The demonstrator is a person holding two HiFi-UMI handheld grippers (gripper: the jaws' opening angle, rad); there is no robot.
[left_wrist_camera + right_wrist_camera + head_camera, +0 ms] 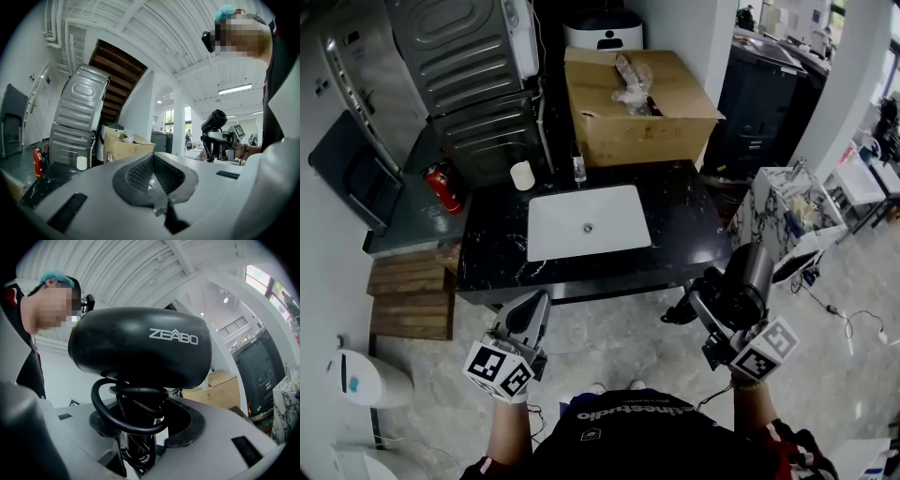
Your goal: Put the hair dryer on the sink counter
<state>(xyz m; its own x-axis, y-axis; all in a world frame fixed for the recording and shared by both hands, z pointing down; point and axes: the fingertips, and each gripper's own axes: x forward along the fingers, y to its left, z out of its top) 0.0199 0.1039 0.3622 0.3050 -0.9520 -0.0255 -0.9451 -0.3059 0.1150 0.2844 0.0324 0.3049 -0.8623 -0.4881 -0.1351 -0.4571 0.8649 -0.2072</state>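
The right gripper (719, 302) is clamping the cord-wrapped handle of the black barrel-shaped plastic hair dryer (748, 275), carrying it near the black marble sink counter (680, 220), not over it yet. The left gripper (528, 317) is hanging closed and empty. Next move, I'd guess: reaching farther in and setting it down right of the white rectangular basin (558, 225).

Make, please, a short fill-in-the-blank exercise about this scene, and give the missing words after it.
The right gripper is shut on the handle of a black ____.
The basin in the black sink counter is ____ in colour.
The big box behind the counter is made of ____.
In the head view, the red fire extinguisher lies to the ____ of the basin.
Missing words: hair dryer; white; cardboard; left.
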